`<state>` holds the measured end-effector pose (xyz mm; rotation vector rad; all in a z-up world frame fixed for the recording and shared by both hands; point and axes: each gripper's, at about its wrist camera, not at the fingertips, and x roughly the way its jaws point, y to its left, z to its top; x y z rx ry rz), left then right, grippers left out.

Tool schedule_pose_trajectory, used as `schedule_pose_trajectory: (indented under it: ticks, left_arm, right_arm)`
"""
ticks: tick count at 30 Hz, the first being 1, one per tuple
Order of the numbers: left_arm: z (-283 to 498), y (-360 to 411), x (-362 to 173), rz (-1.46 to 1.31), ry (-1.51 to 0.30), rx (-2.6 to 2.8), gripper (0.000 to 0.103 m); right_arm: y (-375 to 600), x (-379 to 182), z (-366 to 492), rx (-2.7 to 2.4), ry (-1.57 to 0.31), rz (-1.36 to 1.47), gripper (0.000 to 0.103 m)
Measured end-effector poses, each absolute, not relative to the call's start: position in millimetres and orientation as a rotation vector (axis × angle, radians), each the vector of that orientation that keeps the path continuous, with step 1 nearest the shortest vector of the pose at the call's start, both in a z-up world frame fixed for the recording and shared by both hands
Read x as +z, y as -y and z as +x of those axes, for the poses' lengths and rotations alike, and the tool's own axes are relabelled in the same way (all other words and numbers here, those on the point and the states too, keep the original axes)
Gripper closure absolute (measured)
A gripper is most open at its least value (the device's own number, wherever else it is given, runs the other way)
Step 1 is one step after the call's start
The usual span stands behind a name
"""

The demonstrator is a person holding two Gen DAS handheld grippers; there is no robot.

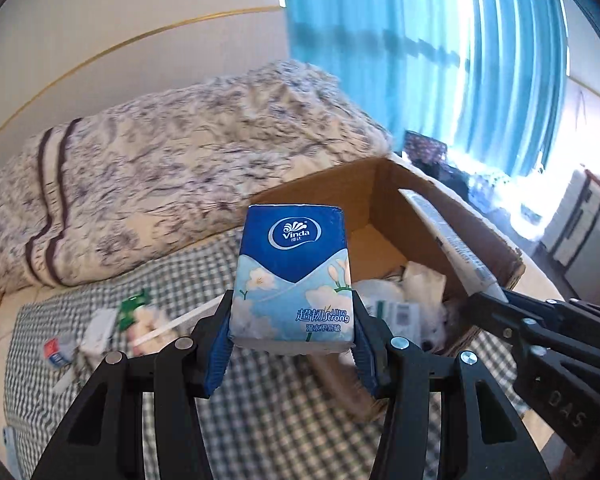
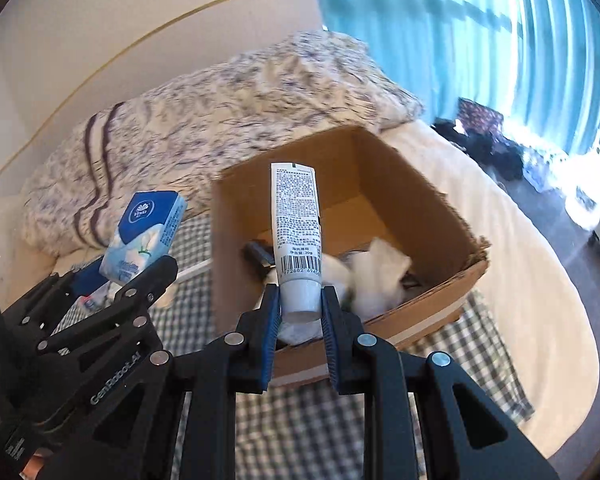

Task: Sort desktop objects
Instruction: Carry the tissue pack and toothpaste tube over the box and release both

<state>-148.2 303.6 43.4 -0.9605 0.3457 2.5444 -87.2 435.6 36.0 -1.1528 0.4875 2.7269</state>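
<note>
Tissue pack [image 1: 294, 276], blue with a white flower print, clamped upright between the blue pads of the left gripper [image 1: 293, 322], jaws closed narrow on its lower sides, held up above the checked cloth [image 1: 260, 412] just beside the near-left wall of the cardboard box [image 1: 416, 216]. Seen behind it in the left wrist view: crumpled white paper and small packets at the bottom of the box, a scatter of small items [image 1: 100, 328] lying on the cloth to the left, a patterned quilt [image 1: 160, 168] piled further back, a teal curtain [image 1: 420, 40] against bright light. Entered from the right edge of that view: the right gripper [image 1: 496, 294], pinching the white tube [image 1: 448, 240] slanted over the box. In the right wrist view, same tube [image 2: 298, 240] gripped near its capped end by the right gripper [image 2: 301, 312], jaws drawn narrow around it, flat crimped end pointing up and away, barcode and print facing the camera, poised over the near part of the open box [image 2: 452, 208]. Shown at left in that view: the left gripper [image 2: 140, 280] with the tissue pack [image 2: 146, 236] tilted, outside the box's left wall, above the cloth [image 2: 300, 420].
</note>
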Motion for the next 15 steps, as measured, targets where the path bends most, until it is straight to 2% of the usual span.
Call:
schedule_pose_trajectory:
  ticks: [4, 6, 7, 8, 9, 10, 11, 15]
  left_arm:
    - [-159.0, -328.4, 34.7, -0.973, -0.364, 2.505, 0.05]
    - [-165.2, -339.2, 27.1, -0.999, -0.38, 2.479, 0.045]
    - [-166.7, -343.0, 23.7, -1.006, -0.388, 2.481, 0.032]
    - [-168.6, -345.1, 20.1, -1.008, -0.398, 2.497, 0.022]
    - [-170.4, -344.6, 17.5, -1.005, -0.402, 2.515, 0.02]
    - [-171.9, -343.2, 15.9, -1.009, -0.396, 2.519, 0.02]
    - [-173.8, -340.5, 14.4, -1.021, -0.38, 2.509, 0.019]
    - [-178.4, -325.6, 12.6, -1.048, -0.346, 2.523, 0.017]
  right_arm:
    - [-456.3, 24.4, -100.7, 2.694, -0.517, -1.164, 0.083]
    - [-463.0, 19.0, -108.2, 2.674, -0.527, -1.174, 0.083]
    - [-465.4, 16.6, -108.4, 2.666, -0.54, -1.174, 0.081]
    - [-469.9, 13.9, -109.4, 2.654, -0.576, -1.175, 0.076]
    - [-473.8, 12.3, -109.7, 2.643, -0.601, -1.175, 0.067]
    - [-478.1, 11.1, -109.4, 2.637, -0.627, -1.166, 0.053]
    - [-480.8, 10.8, -107.4, 2.638, -0.638, -1.155, 0.049]
    - [-482.8, 11.3, -104.4, 2.641, -0.648, -1.141, 0.047]
